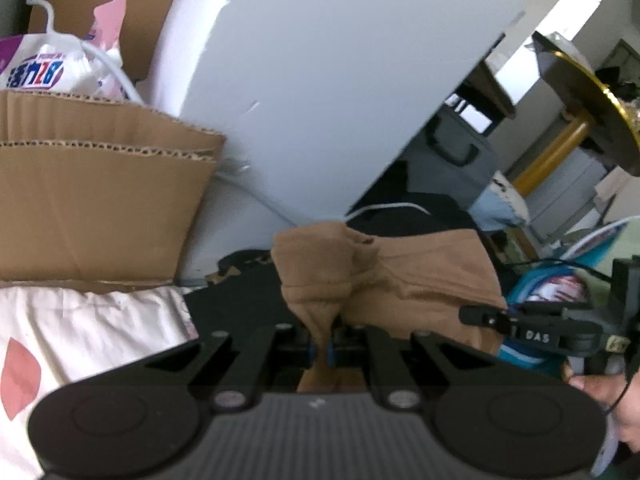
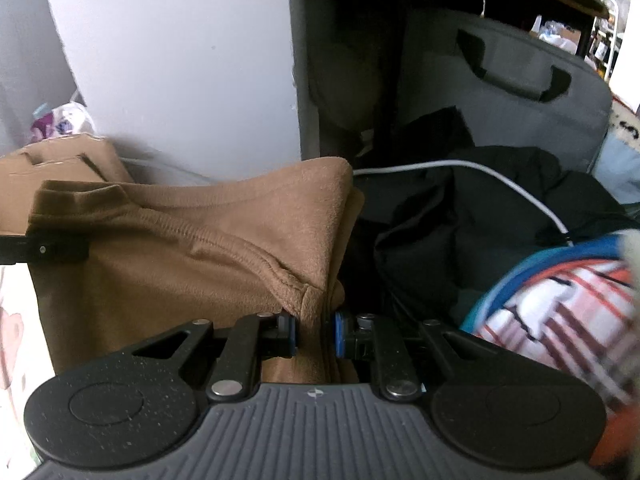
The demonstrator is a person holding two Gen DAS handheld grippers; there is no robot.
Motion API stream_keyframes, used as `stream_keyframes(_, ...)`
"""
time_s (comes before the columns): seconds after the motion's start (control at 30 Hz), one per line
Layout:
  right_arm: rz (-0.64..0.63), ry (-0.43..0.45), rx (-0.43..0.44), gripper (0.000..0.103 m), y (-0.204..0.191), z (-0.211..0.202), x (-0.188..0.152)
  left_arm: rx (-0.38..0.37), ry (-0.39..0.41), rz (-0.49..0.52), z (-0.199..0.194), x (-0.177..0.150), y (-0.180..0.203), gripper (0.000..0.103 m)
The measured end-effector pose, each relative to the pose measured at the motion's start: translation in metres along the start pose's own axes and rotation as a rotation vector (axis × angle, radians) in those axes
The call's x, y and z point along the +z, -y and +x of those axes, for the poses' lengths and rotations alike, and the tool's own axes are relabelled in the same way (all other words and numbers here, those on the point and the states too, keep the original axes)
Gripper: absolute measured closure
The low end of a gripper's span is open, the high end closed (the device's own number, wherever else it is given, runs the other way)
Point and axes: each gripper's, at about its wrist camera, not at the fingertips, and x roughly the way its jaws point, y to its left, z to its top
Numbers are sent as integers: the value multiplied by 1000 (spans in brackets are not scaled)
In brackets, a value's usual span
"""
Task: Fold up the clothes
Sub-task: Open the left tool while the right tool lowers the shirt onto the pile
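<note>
Surface: a white bedsheet with pink petal shapes (image 1: pixel 80 344) lies at the lower left of the left wrist view; a black cloth (image 1: pixel 240 292) lies beside it, under the garment.
Room: a large white board (image 1: pixel 320 80) leans across the upper middle, with a cardboard box (image 1: pixel 100 200) at its left and a printed plastic bag (image 1: pixel 60 68) behind the box. A grey fabric bag with black handles (image 2: pixel 512 80) stands to the right, a dark jacket (image 2: pixel 480 216) heaped in front of it with a white cable (image 2: pixel 500 176) running over it. A round gold-rimmed table (image 1: pixel 592 100) shows at the far right.
Garment: the brown garment (image 2: pixel 200 248) hangs bunched in the air between the two grippers, in front of the white board, its ribbed seam running across the right wrist view.
Left gripper (image 1: pixel 323 350): fingers drawn almost together, pinching a narrow fold of the brown cloth between the blue pads.
Right gripper (image 2: pixel 316 334): fingers closed on a thicker bunch of the same cloth, blue pads pressed to either side.
Hand: a person's hand (image 1: pixel 600 396) grips the right gripper's handle at the right edge of the left wrist view.
Hard to make out: the garment's lower part is hidden behind both gripper bodies, so its kind cannot be told; a striped red and white item (image 2: pixel 552 320) at lower right is blurred.
</note>
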Motion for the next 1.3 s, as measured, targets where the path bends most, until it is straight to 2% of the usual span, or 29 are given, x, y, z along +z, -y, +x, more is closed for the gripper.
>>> stream_keyframes(0.23,22,-34,-7,86,4,43,10,31,-4,-70,22,-1,-25,97)
stream_keyframes(0.4,53,-40,-20,85,4,63,8,68,-39,-109,41,-8,-36,96)
stream_keyframes(0.47,70,-41,-27,81,4,71,5,83,-51,-114,47,-12,-39,89)
stream_keyframes(0.53,72,-41,-37,79,4,78,2,95,-54,-124,47,-14,-42,73)
stream_keyframes(0.6,74,-41,-50,73,4,81,-2,120,-45,-119,44,-13,-46,63)
stream_keyframes(0.63,77,-41,-57,64,6,82,-2,140,-36,-104,42,-11,-46,59)
stream_keyframes(0.67,81,-42,-64,62,7,82,-3,161,-33,-98,41,-9,-49,58)
stream_keyframes(0.8,120,-39,-71,57,16,85,-1,161,-33,-88,35,-6,-55,58)
stream_keyframes(1.03,7,-23,-119,57,10,72,17,180,-4,-56,8,-7,-52,58)
stream_keyframes(1.13,-19,-31,-106,57,10,62,24,176,2,-29,-6,-9,-47,54)
stream_keyframes(1.3,-10,-27,-85,57,13,45,33,168,29,-12,-29,-18,-35,53)
